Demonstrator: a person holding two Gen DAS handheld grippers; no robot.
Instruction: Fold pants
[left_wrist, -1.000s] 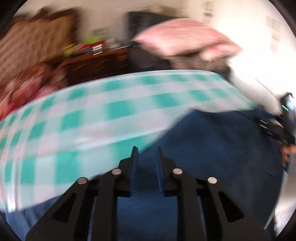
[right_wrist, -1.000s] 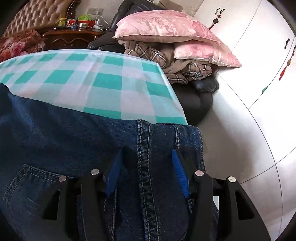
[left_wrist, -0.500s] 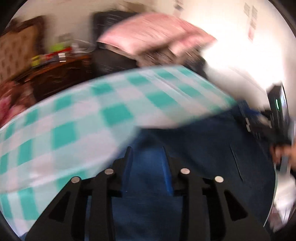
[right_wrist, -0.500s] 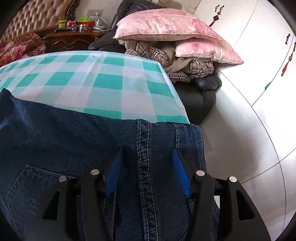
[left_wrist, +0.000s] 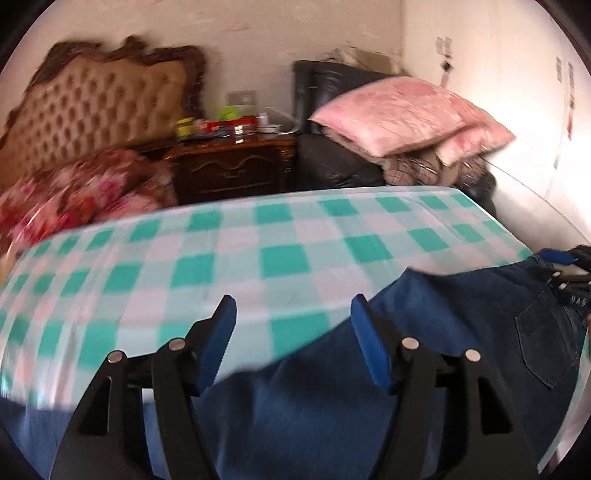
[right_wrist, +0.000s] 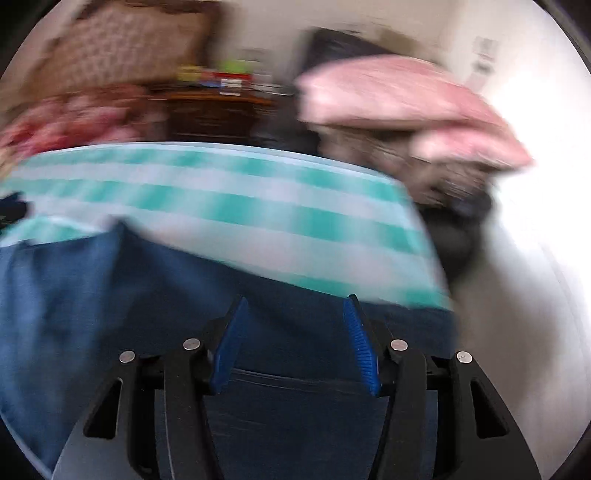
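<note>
Nearest the left wrist camera, the left tongs (left_wrist: 293, 310) stood wide apart with nothing between the blue pads, hovering over the edge of the jeans (left_wrist: 424, 354) where the denim met the checked cloth (left_wrist: 280, 254). In the right wrist view, badly smeared by motion blur, the right tongs (right_wrist: 293, 314) were likewise spread wide and gripped nothing, with dark denim (right_wrist: 155, 295) beneath and ahead of them.

The jeans lay flat on the near part of the bench, over the teal-and-white checked cloth, a back pocket (left_wrist: 546, 339) facing up toward the right end. The right tongs showed at the far right edge of the left wrist view (left_wrist: 565, 262), at that end of the garment.

Beyond the bench stood a dark wooden nightstand (left_wrist: 232, 170) cluttered with small items, a tufted headboard (left_wrist: 96, 99) and a floral bedspread (left_wrist: 81, 188) to its left. To the right, pink pillows (left_wrist: 402, 114) were stacked on folded plaid bedding atop a black armchair (left_wrist: 332, 162).
</note>
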